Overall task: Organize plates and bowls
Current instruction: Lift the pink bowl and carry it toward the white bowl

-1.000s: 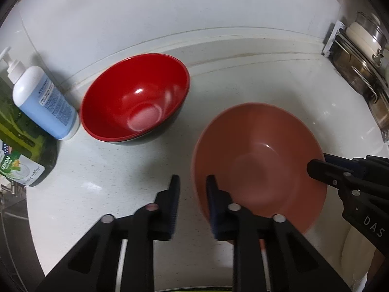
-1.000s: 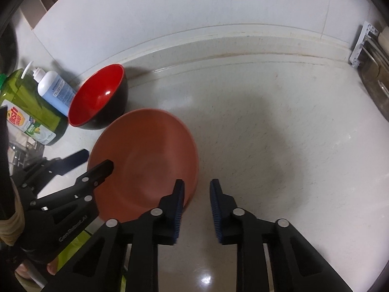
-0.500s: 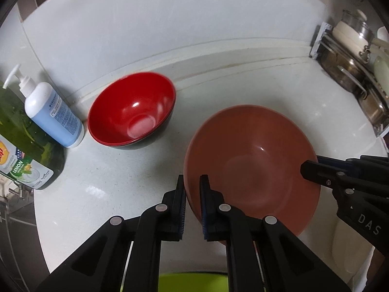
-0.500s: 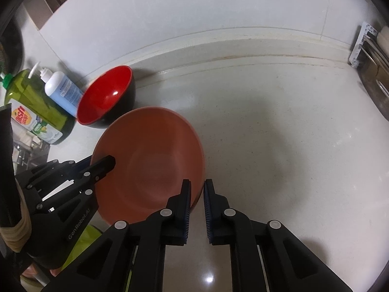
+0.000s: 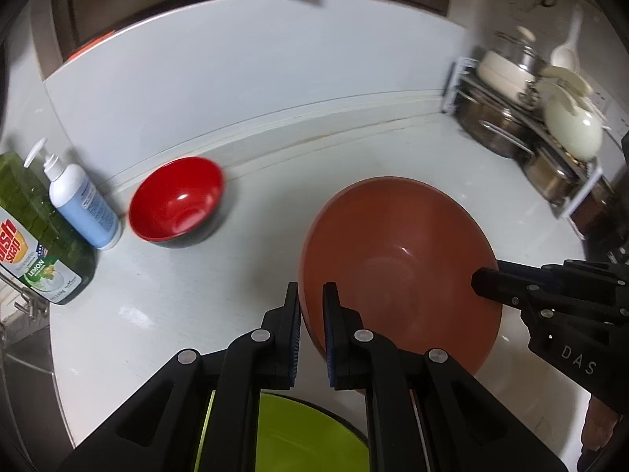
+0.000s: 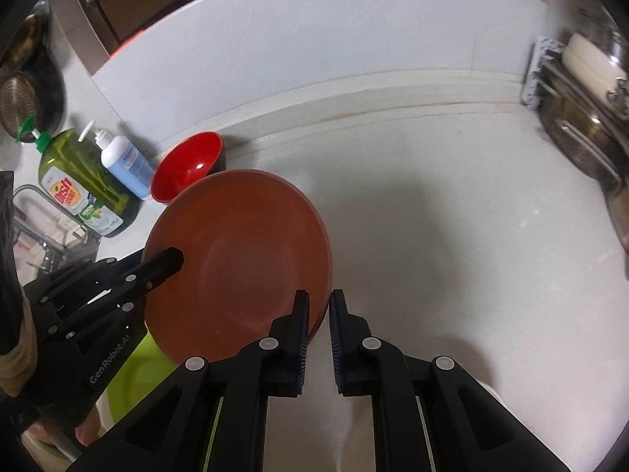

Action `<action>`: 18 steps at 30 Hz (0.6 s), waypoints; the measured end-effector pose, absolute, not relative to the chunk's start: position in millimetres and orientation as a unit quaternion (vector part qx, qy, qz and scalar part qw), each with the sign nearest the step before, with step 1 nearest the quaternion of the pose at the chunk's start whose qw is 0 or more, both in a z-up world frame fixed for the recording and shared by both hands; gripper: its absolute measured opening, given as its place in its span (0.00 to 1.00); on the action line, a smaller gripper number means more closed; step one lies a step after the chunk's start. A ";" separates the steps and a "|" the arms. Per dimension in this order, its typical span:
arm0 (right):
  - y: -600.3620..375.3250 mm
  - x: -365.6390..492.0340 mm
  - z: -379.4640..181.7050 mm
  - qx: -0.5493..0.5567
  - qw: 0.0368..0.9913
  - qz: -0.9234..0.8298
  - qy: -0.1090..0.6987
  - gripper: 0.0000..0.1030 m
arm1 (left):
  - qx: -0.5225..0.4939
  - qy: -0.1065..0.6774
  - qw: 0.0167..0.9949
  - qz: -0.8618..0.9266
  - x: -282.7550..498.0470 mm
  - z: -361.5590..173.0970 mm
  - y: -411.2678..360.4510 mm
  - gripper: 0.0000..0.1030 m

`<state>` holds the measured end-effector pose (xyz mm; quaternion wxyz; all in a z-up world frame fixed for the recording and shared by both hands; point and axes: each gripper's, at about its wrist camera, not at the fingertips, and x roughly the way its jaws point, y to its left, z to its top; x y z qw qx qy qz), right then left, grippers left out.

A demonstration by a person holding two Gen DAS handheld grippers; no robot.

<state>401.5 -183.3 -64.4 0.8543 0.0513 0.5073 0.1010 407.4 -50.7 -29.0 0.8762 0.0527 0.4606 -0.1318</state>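
My left gripper point(image 5: 311, 306) and right gripper point(image 6: 319, 316) both clench opposite rims of one terracotta bowl point(image 5: 397, 271), held above the white surface point(image 5: 165, 306). One red bowl point(image 5: 177, 200) beyond, two bottles point(image 5: 78, 204) beside it.

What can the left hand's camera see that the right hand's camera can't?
Only the left wrist view shows the cream ladle in the pot rack. Only the right wrist view shows the tap and the green cap on the soap bottle. Both show the big brown bowl pinched at its rim by the left gripper and right gripper, the red bowl, the blue pump bottle and the lime-green dish.
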 end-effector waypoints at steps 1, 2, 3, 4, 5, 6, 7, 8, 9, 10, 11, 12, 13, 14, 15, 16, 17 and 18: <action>-187.7 394.8 -60.7 0.051 0.856 0.098 0.505 0.12 | 0.056 0.459 0.876 -0.137 402.8 -27.4 -54.9 0.12; -190.4 391.0 -58.6 0.051 0.857 0.096 0.503 0.12 | 0.060 0.458 0.876 -0.141 399.0 -26.5 -59.1 0.12; -194.0 385.8 -56.2 0.049 0.859 0.093 0.501 0.12 | 0.064 0.456 0.875 -0.147 395.0 -25.3 -64.1 0.12; -199.1 379.3 -53.7 0.049 0.860 0.088 0.500 0.12 | 0.066 0.455 0.875 -0.151 391.9 -24.6 -67.6 0.12; -201.8 375.5 -52.3 0.049 0.861 0.086 0.499 0.12 | 0.067 0.455 0.874 -0.156 388.6 -23.8 -72.1 0.12; -206.5 369.5 -50.3 0.050 0.862 0.082 0.498 0.12 | 0.068 0.455 0.873 -0.161 386.2 -23.3 -75.0 0.12; -210.1 364.8 -48.6 0.050 0.863 0.078 0.496 0.12 | 0.069 0.455 0.872 -0.167 383.1 -22.7 -79.2 0.13; -214.7 359.4 -47.2 0.050 0.864 0.074 0.495 0.12 | 0.071 0.455 0.871 -0.171 379.8 -22.2 -84.2 0.13; -217.9 355.5 -46.0 0.050 0.865 0.073 0.494 0.12 | 0.072 0.455 0.870 -0.175 377.2 -21.4 -88.3 0.13; -222.6 350.4 -45.2 0.050 0.865 0.069 0.495 0.12 | 0.075 0.454 0.869 -0.181 374.0 -20.8 -93.3 0.13; -227.1 345.9 -44.6 0.051 0.865 0.065 0.494 0.12 | 0.077 0.454 0.868 -0.185 371.0 -20.6 -97.6 0.13; -230.6 341.9 -44.1 0.051 0.866 0.062 0.493 0.12 | 0.080 0.454 0.867 -0.190 368.2 -20.6 -102.1 0.13; -235.0 337.3 -43.7 0.052 0.866 0.058 0.493 0.12 | 0.082 0.455 0.866 -0.193 366.2 -20.5 -105.9 0.13; -237.7 333.9 -43.7 0.053 0.867 0.055 0.493 0.12 | 0.084 0.455 0.864 -0.197 363.5 -20.7 -110.6 0.13; -240.8 330.5 -43.5 0.053 0.867 0.052 0.493 0.12 | 0.086 0.455 0.863 -0.201 361.4 -20.9 -114.5 0.13; -245.1 326.4 -43.7 0.054 0.867 0.048 0.493 0.12 | 0.088 0.457 0.861 -0.205 359.5 -21.4 -118.6 0.13; -249.1 322.8 -43.9 0.056 0.867 0.044 0.493 0.12 | 0.090 0.459 0.859 -0.209 357.8 -22.3 -122.8 0.13; -252.0 319.4 -44.3 0.057 0.867 0.041 0.493 0.12 | 0.091 0.460 0.857 -0.214 355.7 -23.2 -127.3 0.13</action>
